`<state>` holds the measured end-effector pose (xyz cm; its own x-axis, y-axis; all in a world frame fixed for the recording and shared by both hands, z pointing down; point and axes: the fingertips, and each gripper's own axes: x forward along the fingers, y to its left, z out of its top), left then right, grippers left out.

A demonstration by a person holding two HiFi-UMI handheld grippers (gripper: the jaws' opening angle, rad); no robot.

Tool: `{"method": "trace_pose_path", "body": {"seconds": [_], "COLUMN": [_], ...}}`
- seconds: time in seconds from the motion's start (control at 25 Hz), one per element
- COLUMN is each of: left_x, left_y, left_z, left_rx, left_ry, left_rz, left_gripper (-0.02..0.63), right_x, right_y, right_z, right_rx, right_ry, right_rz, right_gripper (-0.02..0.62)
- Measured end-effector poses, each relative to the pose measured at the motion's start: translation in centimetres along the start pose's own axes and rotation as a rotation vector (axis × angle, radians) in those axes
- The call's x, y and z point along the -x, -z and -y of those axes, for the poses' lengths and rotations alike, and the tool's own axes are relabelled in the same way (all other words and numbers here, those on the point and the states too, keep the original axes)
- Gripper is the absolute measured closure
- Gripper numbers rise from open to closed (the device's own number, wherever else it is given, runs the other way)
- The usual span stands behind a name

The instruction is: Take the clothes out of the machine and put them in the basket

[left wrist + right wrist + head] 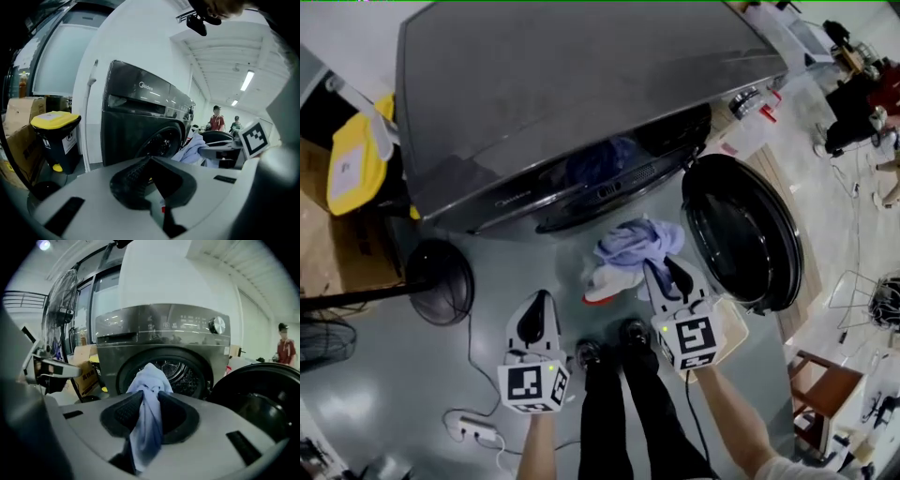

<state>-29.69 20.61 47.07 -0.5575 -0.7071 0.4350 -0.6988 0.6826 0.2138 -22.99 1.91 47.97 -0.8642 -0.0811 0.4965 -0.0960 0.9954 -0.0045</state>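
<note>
The dark grey washing machine [581,84] stands with its round door [741,230] swung open to the right. Blue clothes [600,161] show inside the drum opening. My right gripper [664,267] is shut on a light blue garment [637,242], held up in front of the drum. In the right gripper view the cloth [147,385] is pinched between the black pads [125,411] and bunches above them. My left gripper [536,319] is lower left of the garment, shut and empty. Its jaws [150,180] face the machine [136,122]. I see no basket plainly.
A white piece with a red edge [607,284] shows under the garment. A fan base [439,281] and a yellow-lidded bin [356,159] stand to the left. A power strip [473,429] lies on the floor. A wooden stool [820,384] is on the right, with people beyond it.
</note>
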Motion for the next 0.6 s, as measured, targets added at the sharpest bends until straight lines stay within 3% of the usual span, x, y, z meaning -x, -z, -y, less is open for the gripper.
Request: {"method": "trace_pose_path", "body": {"seconds": [0.24, 0.6], "left_x": [1.4, 1.4], "left_y": [-1.5, -1.9], "left_z": [1.1, 5.3], "left_rx": [-0.011, -0.068], "left_ry": [0.019, 0.145], "left_rz": [0.003, -0.022], "left_gripper": [0.588, 0.589], "right_x": [3.7, 7.9], "right_y": [-1.4, -1.0], "right_z": [-1.6, -1.4], "right_rx": [-0.040, -0.086], "right_ry": [0.021, 0.108], "right_rz": [0.032, 0.055], "right_gripper": [0.474, 0.474]}}
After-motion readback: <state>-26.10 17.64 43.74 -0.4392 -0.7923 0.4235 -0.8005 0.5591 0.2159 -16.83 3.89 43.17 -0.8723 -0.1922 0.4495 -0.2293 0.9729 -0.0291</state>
